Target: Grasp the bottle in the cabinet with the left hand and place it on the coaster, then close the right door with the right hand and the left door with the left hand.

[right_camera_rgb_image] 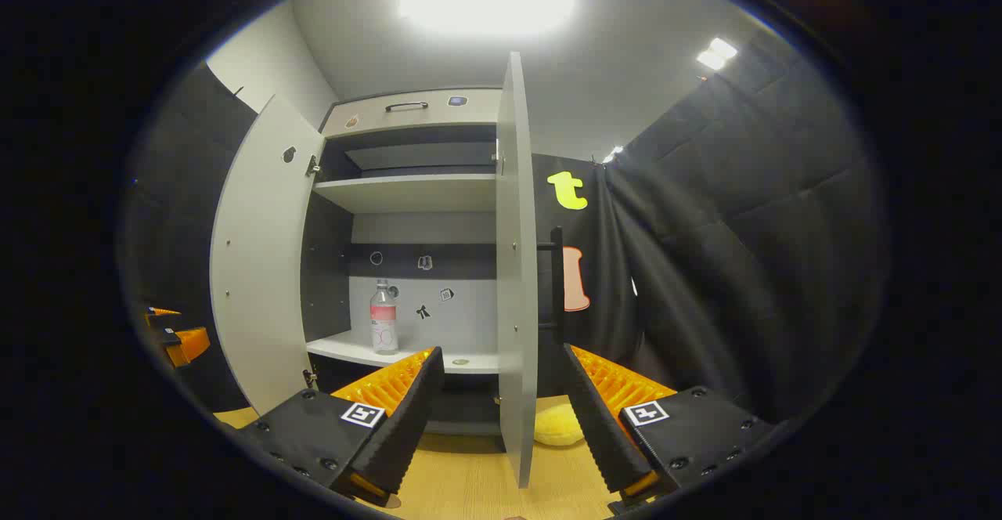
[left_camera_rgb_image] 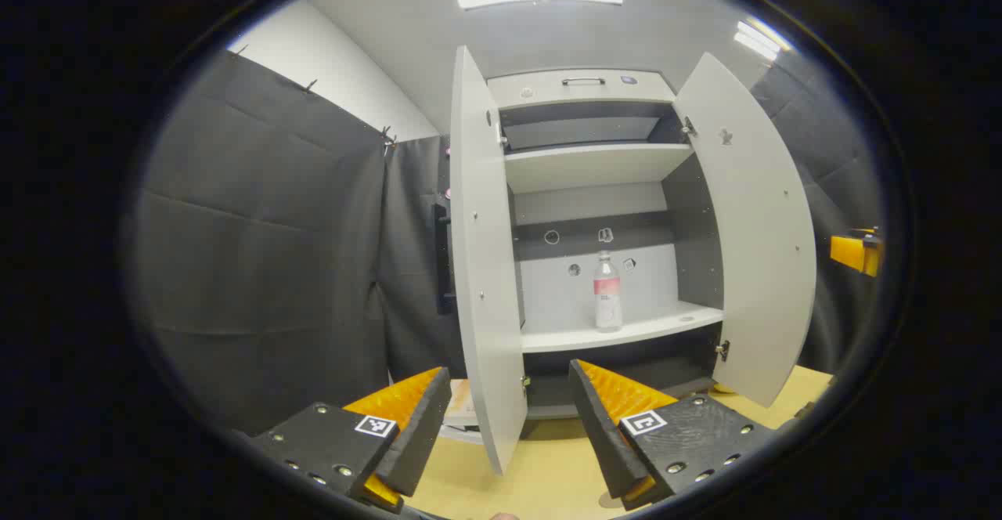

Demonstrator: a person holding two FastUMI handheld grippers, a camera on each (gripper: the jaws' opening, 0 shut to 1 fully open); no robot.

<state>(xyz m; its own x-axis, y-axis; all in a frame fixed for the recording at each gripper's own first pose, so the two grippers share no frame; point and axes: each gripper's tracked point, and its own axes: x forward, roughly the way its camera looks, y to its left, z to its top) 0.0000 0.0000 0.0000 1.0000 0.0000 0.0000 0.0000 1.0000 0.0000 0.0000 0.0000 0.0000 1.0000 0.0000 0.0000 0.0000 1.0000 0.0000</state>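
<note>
Both cabinet (left_camera_rgb_image: 583, 85) doors stand wide open. The bottle (left_camera_rgb_image: 607, 291) stands upright on the lower shelf (left_camera_rgb_image: 626, 330), towards the middle, clear of the back wall; it also shows in the right gripper view (right_camera_rgb_image: 383, 318). The task looks not yet begun.

The left gripper (left_camera_rgb_image: 509, 418) sits well back from the cabinet above the wooden surface (left_camera_rgb_image: 548, 465), its fingers spread wide and holding nothing. The left door (left_camera_rgb_image: 481, 269), seen edge-on, stands between those fingers in the picture. The right gripper (right_camera_rgb_image: 505, 414) is likewise spread and empty, with the right door (right_camera_rgb_image: 517, 269) edge-on before it. The left gripper also shows at the left edge of that view (right_camera_rgb_image: 176, 340), and an orange part of the right one at the right edge of the left gripper view (left_camera_rgb_image: 857, 252).

Risks, as judged:
- The left door lies almost on the left gripper's line to the bottle. A straight reach could strike its edge and swing it.
- The bottle is tall and narrow. A glancing finger could topple it on the shelf.
- I cannot pick out the coaster. A pale shape lies low beyond the left door (left_camera_rgb_image: 462, 406), and a yellow rounded object (right_camera_rgb_image: 557, 426) lies on the surface past the right door; neither can be confirmed.

Markings: the bottle carries a pink and white label, too small to read. Small stickers dot the cabinet's back wall, illegible. Each gripper finger mount bears a black-and-white square marker.
</note>
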